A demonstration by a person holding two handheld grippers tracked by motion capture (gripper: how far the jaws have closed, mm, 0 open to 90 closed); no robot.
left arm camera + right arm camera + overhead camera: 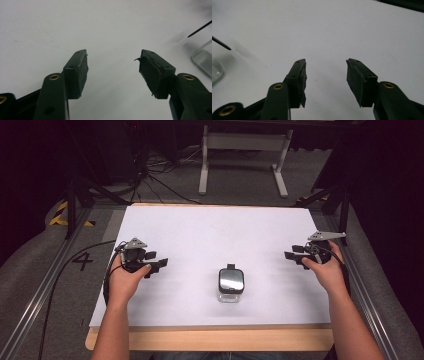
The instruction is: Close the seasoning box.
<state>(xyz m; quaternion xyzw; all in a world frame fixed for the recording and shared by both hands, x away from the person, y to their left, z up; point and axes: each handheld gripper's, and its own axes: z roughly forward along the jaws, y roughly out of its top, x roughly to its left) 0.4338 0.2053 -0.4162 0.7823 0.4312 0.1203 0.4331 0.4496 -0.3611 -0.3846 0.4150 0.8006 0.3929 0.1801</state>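
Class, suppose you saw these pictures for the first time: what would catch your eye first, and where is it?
A clear glass container with a dark flip lid stands alone near the front middle of the white board. On either side of it, apart from it, a hand holds an open black gripper: the left gripper and the right gripper.

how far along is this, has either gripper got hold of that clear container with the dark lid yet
Done: nothing visible yet; the container stands upright near the front middle of the white board, its lid on. In hand: the left gripper and right gripper sit at either side, jaws open and empty, both apart from the container. Left: reaching in and gripping it, and likely whatever handling follows.
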